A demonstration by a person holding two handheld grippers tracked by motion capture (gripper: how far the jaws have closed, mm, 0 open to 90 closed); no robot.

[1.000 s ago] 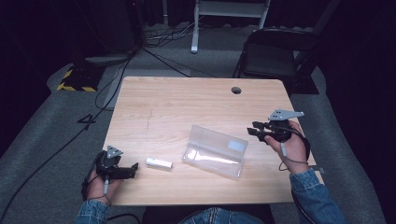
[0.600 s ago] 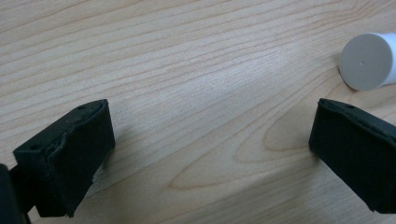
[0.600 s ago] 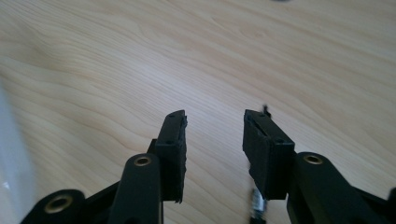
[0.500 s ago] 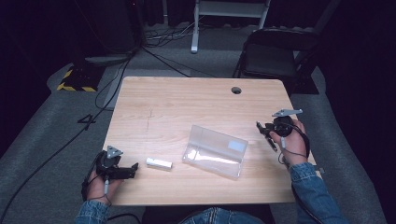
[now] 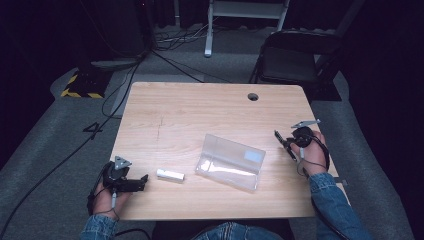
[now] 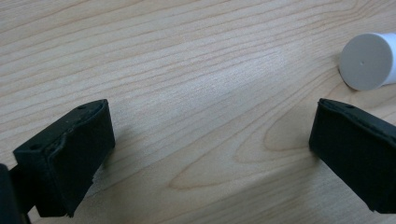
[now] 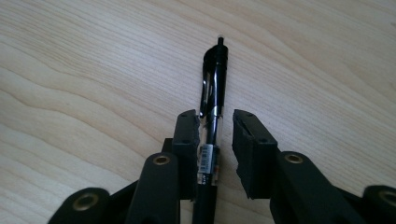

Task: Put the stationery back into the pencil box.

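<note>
Pale wood-grain table (image 5: 200,110), with a round cable hole (image 5: 253,96) near its far edge. Right gripper (image 5: 283,142) sat at the right edge, about midway along it, held in the person's right hand (image 5: 314,156). In the right gripper view, a black click pen (image 7: 212,88) lay on the wood between the two black jaws, running lengthwise along them, its tip pointing away from the camera. Jaws had just been closing around it; the left pad looked to be against the barrel, while a narrow gap still showed at the right pad, so no firm grip yet. A barcode label showed on the barrel between the pads. Left gripper (image 5: 136,183) rested at the near left corner in the left hand (image 5: 105,195), jaws wide apart with bare wood between them. Just beyond its jaws lay a short white cylinder (image 5: 170,174), on its side near the front edge; its flat round end showed in the left gripper view (image 6: 369,60). A clear plastic case (image 5: 231,161) lay between the two grippers, well apart from the pen.
</note>
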